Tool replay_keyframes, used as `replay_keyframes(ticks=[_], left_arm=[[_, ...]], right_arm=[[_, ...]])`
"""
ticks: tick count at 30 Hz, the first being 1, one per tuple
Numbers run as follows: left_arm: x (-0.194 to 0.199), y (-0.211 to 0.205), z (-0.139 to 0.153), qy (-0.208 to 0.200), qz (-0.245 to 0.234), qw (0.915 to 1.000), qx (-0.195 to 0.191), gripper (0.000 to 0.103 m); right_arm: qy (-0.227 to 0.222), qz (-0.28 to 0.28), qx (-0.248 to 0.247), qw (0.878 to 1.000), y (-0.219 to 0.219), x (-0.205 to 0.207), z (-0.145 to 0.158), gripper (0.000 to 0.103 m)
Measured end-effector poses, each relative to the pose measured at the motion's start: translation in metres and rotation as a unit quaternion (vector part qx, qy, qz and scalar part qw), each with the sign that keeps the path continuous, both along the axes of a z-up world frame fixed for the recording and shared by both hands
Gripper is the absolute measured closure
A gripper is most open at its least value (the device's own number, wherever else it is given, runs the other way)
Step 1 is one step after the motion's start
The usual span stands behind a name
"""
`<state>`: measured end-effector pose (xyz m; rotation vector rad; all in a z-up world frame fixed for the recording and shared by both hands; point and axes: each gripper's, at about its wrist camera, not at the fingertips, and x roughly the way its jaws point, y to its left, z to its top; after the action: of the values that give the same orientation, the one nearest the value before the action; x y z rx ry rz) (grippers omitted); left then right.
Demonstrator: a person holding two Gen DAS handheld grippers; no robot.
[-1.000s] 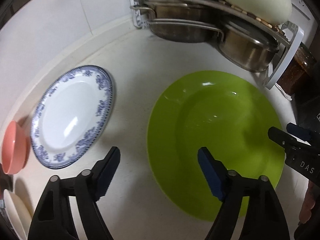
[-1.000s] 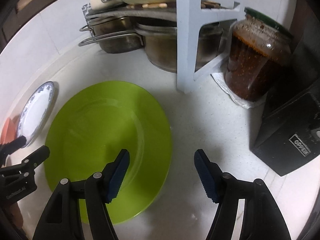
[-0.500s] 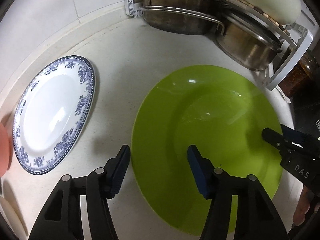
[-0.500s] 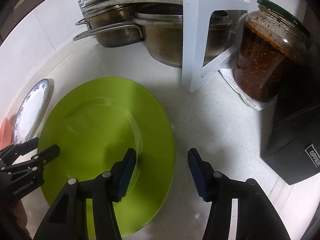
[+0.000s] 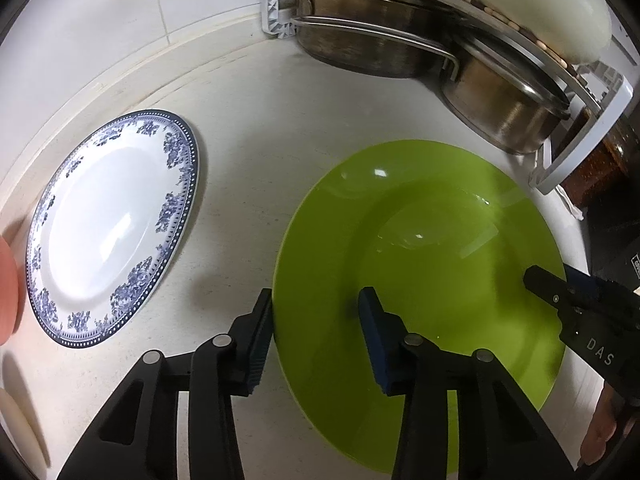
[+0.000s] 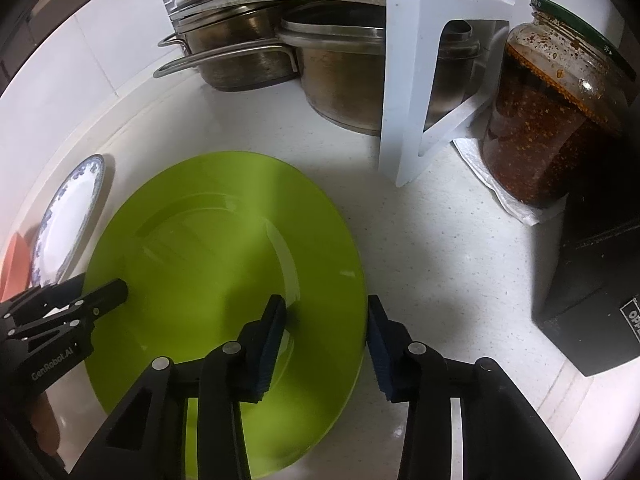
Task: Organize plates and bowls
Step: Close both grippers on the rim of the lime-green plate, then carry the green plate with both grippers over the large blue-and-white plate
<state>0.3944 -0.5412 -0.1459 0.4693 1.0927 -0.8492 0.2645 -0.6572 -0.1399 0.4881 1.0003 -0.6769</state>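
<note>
A large lime-green plate (image 5: 440,240) lies flat on the white counter; it also shows in the right wrist view (image 6: 208,264). My left gripper (image 5: 316,320) is open and straddles the plate's left rim, one finger outside, one over the plate. My right gripper (image 6: 326,332) is open and straddles the plate's right rim the same way. A blue-and-white patterned plate (image 5: 108,224) lies to the left, also seen in the right wrist view (image 6: 68,220). A pink bowl (image 5: 6,280) is at the far left edge.
Steel pots (image 5: 376,36) sit under a white rack (image 6: 412,80) at the back. A jar of red chili paste (image 6: 548,120) and a black box (image 6: 600,288) stand to the right. A pale dish (image 5: 540,4) rests on the rack.
Both grippers have moved forward and down onto the green plate's opposite rims, and their jaws have narrowed. The plate has not moved.
</note>
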Motion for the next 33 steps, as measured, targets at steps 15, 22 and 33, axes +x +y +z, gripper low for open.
replay_keyframes(ticks=[15,22,33], left_arm=[[-0.004,0.034,0.028,-0.006,0.025,0.9995,-0.017,0.062],[-0.008,0.076,0.055,-0.019,0.051,0.9979,-0.036,0.062],[-0.009,0.164,0.086,-0.040,0.117,0.9906,-0.058,0.063]], right_arm=[[-0.001,-0.001,-0.010,1.000,0.014,0.001,0.017,0.062],[-0.013,0.014,-0.023,1.000,0.044,-0.001,0.041,0.062],[-0.037,0.069,-0.046,0.996,0.104,0.001,0.079,0.062]])
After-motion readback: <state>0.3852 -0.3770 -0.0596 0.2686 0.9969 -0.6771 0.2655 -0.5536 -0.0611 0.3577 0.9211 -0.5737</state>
